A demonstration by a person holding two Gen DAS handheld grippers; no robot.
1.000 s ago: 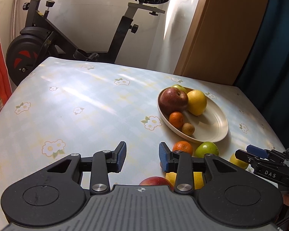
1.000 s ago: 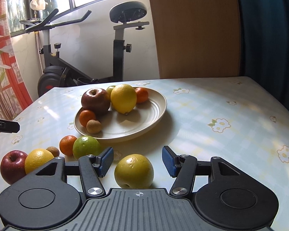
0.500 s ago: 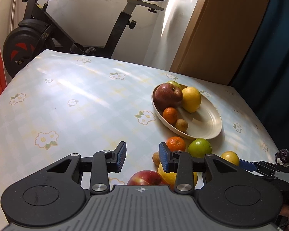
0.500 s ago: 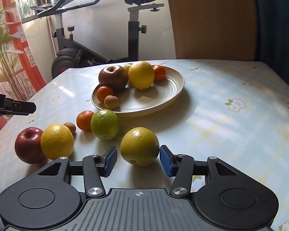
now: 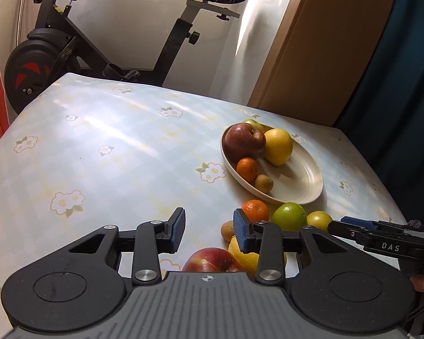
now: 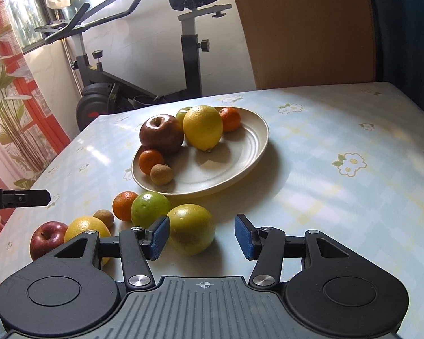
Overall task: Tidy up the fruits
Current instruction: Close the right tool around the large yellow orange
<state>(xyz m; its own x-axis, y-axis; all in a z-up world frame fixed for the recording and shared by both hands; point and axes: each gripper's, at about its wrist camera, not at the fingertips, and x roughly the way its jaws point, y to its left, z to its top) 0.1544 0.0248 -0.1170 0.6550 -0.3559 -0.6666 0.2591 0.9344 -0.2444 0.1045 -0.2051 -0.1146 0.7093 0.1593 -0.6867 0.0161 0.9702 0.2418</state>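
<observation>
Yellow-green fruit [image 6: 190, 228], round, dull-skinned, sits on the counter [image 6: 339, 197] beside the plate [image 6: 248, 166], near the front edge. Right gripper [image 6: 202, 237] jaws apart around it; left gripper [image 5: 209, 233] apart, empty.

I note a cream plate [image 6: 248, 152], a pale blue-and-yellow checked tablecloth [image 6: 339, 197] with white flowers, a dark red apple [image 6: 161, 133], a yellow lemon [image 6: 203, 131], and blue gripper pads [image 6: 161, 236]

Bright window daylight, soft shadows, fisheye-curved edges.
</observation>
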